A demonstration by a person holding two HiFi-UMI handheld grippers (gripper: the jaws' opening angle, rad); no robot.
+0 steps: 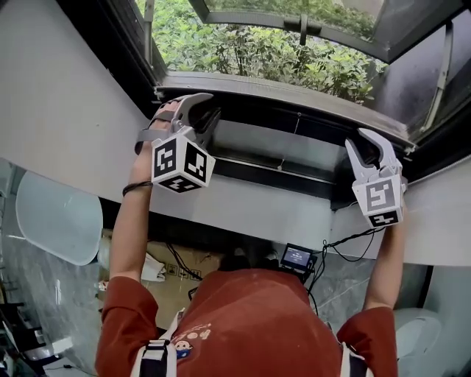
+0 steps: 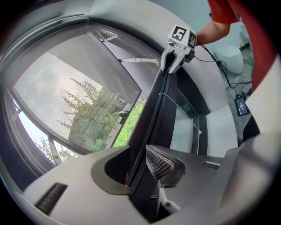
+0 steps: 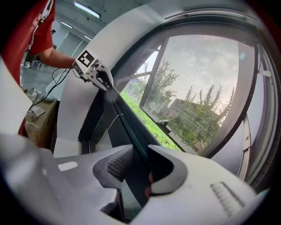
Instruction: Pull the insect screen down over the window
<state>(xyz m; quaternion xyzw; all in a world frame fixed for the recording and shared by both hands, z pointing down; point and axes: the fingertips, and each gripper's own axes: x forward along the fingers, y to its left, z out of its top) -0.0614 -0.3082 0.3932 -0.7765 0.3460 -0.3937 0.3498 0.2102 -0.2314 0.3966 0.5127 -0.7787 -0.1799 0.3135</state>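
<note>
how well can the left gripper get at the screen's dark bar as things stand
Likely yes: the left gripper straddles the dark bar, its jaws apart with the bar between them and nothing else in the gap. It seems to need only to close.

A white wall curves around a big window with a dark frame. Outside, green bushes sit in bright daylight, and trees stand farther off. The floor is grey and shiny. A brown cardboard box sits low by the wall. A long lamp glows on the ceiling.
</note>
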